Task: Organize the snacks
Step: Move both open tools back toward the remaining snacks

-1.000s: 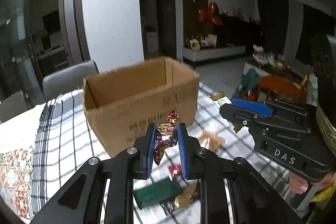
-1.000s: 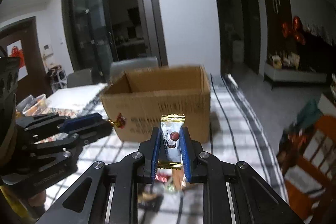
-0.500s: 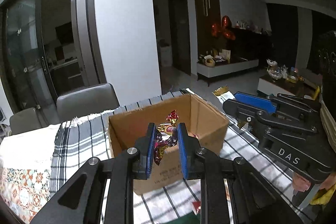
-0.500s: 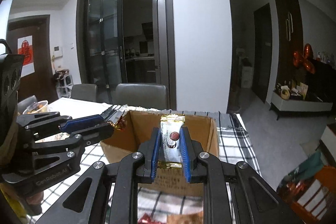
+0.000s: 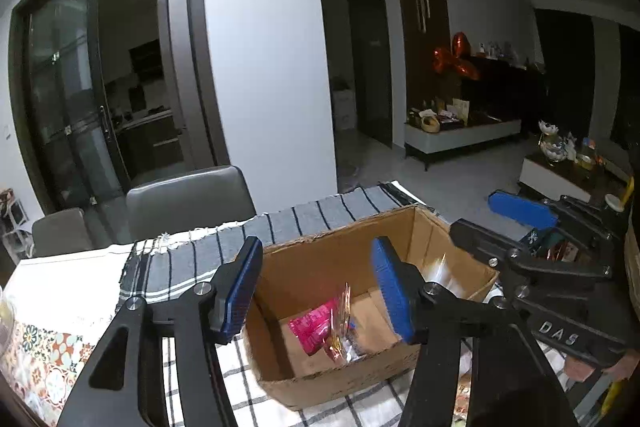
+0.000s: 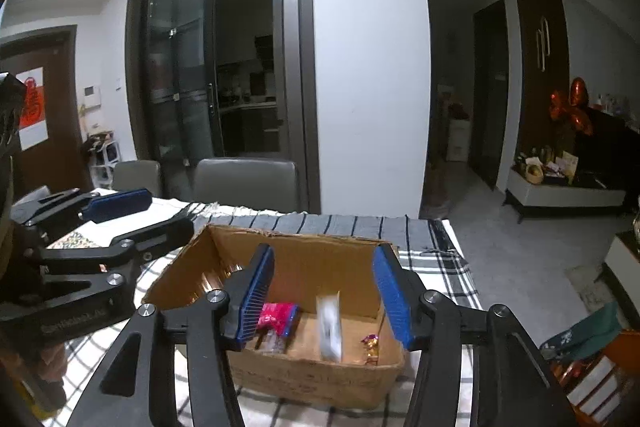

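Observation:
An open cardboard box point(image 5: 320, 259) point(image 6: 320, 379) stands on the checked tablecloth point(image 5: 192, 259). My left gripper point(image 5: 318, 291) hangs over the box, its jaws opening. A shiny red-gold candy point(image 5: 340, 327) drops, blurred, below the jaws, touching neither pad, next to a pink packet point(image 5: 314, 327). My right gripper point(image 6: 323, 295) is also above the box with jaws opening. A white-wrapped bar point(image 6: 330, 327) falls free beneath it. A small candy point(image 6: 370, 343) and the pink packet point(image 6: 276, 315) lie on the box floor. Each gripper shows in the other's view: right gripper point(image 5: 474, 213), left gripper point(image 6: 168, 213).
Grey chairs point(image 5: 188, 199) point(image 6: 246, 179) stand behind the table. A patterned mat point(image 5: 36, 359) lies at the left. The table's right edge point(image 6: 460, 267) drops to open floor. A low white cabinet point(image 6: 560, 191) stands far right.
Both grippers rose and moved forward over the box, then opened. The candy left the left jaws and the white bar left the right jaws; both now fall into the box.

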`<state>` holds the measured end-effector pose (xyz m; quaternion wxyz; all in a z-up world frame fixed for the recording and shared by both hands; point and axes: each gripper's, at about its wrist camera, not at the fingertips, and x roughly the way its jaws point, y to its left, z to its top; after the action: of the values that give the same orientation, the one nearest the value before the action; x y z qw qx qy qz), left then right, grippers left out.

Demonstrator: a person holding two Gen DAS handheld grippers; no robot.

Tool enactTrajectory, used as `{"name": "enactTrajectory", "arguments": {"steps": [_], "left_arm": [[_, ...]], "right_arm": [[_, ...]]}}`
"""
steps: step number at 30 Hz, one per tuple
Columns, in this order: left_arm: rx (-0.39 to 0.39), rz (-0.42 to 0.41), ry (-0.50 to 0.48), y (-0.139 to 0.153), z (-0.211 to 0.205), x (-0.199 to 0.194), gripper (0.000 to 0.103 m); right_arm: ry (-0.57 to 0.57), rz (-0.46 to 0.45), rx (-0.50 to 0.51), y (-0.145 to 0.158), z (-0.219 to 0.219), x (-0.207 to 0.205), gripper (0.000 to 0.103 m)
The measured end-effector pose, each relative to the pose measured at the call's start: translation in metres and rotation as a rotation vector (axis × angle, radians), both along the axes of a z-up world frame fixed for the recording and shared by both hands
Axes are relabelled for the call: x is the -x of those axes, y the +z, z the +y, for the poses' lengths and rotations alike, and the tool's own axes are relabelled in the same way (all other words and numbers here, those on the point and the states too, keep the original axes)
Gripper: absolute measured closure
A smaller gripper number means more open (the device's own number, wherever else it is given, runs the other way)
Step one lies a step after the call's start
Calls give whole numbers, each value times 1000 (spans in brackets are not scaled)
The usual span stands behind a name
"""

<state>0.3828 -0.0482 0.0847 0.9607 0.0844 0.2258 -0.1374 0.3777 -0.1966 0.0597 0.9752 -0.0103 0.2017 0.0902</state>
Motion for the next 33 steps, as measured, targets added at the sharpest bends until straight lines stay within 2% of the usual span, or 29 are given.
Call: {"name": "enactTrajectory", "arguments": {"steps": [2,6,21,29,33], "left_arm": [[-29,2,32,-3,0,7,43],[-26,13,44,-9,3,27,39],[-43,21,28,-22,10,126,37],[-51,93,44,-49,21,158,37],[-57,139,42,-67,23,170,37]], "right_arm": [[-7,-2,3,-2,-1,7,50],[6,2,-3,-4,0,24,50],[70,39,-30,-21,6,109,50],[104,96,-18,-47,18,145,50],[129,156,-13,-68,22,158,50]]}}
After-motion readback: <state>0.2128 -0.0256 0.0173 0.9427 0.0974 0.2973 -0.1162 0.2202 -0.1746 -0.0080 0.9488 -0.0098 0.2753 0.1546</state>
